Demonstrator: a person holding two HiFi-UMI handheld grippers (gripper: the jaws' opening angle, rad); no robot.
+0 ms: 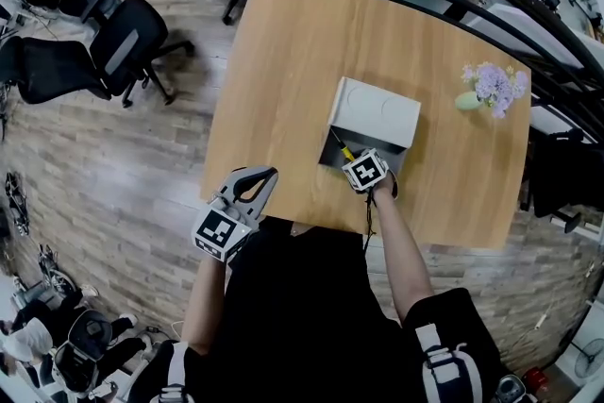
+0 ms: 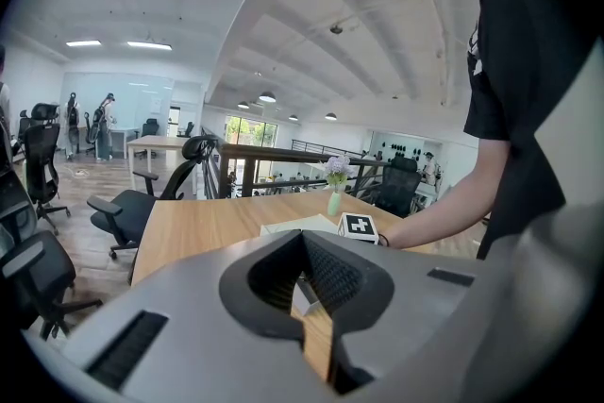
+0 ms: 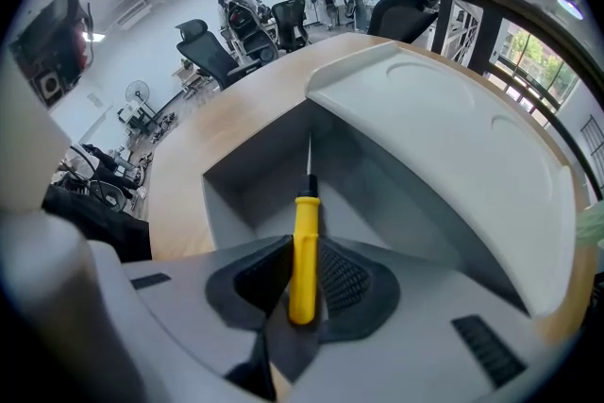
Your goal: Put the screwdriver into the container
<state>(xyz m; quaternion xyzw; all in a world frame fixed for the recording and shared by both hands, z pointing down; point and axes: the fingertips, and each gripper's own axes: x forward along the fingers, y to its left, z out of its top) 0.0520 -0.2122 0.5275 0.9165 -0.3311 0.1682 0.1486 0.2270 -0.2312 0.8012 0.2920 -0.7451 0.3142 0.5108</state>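
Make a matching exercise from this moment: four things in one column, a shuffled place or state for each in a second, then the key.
Things
1. screwdriver
2. container
3. left gripper
4. flower vase

Place or state
A. stands near the table's right edge
B. sits on the table with its lid open
C. yellow handle clamped in the right gripper, shaft pointing into the open box
D. shut on nothing, held by the table's near edge

Pairs: 1-C, 2-B, 3-D, 4-A
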